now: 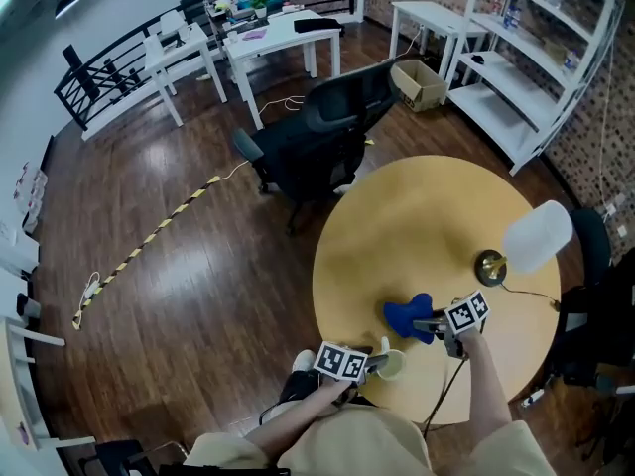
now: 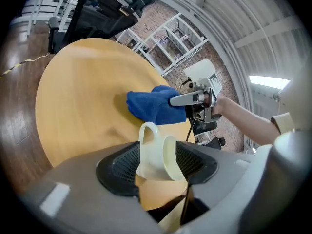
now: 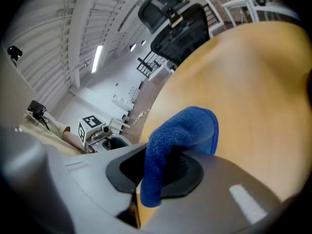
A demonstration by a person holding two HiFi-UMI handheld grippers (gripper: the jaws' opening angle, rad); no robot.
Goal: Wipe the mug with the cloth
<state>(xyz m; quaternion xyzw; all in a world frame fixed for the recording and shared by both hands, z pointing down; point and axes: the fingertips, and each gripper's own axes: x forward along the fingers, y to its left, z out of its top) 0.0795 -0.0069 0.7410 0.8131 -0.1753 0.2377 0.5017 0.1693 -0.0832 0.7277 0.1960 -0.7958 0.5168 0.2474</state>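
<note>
Two holds to keep: left claw [image 2: 157, 164] clamped across the hard, likely slick, breakable mug [image 2: 155, 147]; right claw [image 3: 161, 173] pinching the limp, light cloth [image 3: 187, 130].

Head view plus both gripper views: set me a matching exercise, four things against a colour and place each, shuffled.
1 mug
2 cloth
3 lamp
4 office chair

A black, on the floor beyond the table
B blue, gripped by the right tool
C cream, tilted in the left tool
D white shade, standing on the table

Pairs: 1-C, 2-B, 3-D, 4-A
</note>
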